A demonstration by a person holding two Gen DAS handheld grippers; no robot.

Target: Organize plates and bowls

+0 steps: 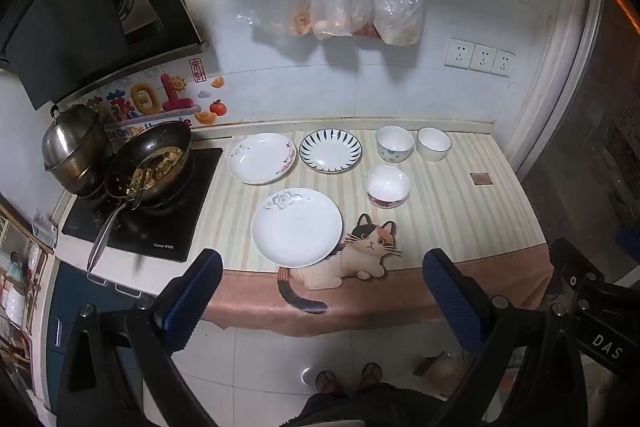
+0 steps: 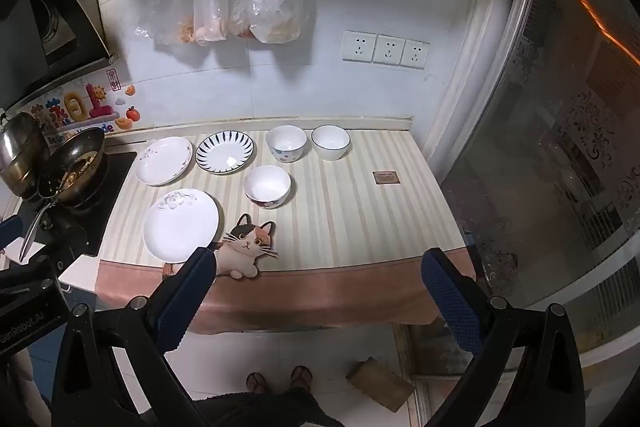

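Here, everything sits on a striped counter mat (image 1: 460,211) with a cat picture (image 1: 360,251) at its front edge.

1. The left gripper (image 1: 322,287) hangs above the floor in front of the counter, jaws spread wide with nothing between them; its blue pads (image 1: 192,299) touch no dish.
2. The right gripper (image 2: 320,287) hangs the same way, jaws wide and empty, tilted down toward the mat's front hem.
3. Three plates lie apart from one another. A white plate with a grey flower (image 1: 297,227) is nearest the front, its rim just covering the cat picture's edge. Behind it to the left is a plate with pink flowers (image 1: 262,158), and just beside that one a blue-striped plate (image 1: 330,151).
4. Three bowls stand upright on the right half. A bowl with a dark patterned base (image 1: 388,186) is in the middle row (its inside looks plain white). Behind it, near the wall, stand a bowl with coloured spots (image 1: 394,143) and a white bowl with a dark rim (image 1: 434,143), close together but not clearly touching.
5. Left of the mat, a black cooktop (image 1: 168,223) carries a wok of food (image 1: 154,163) with a ladle in it, and a steel pot (image 1: 74,147) right behind.
6. Clear plastic bags (image 1: 332,3) hang on the tiled wall, with wall sockets (image 1: 480,59) to their right.
7. The person's feet in sandals (image 1: 348,379) show on the floor below.
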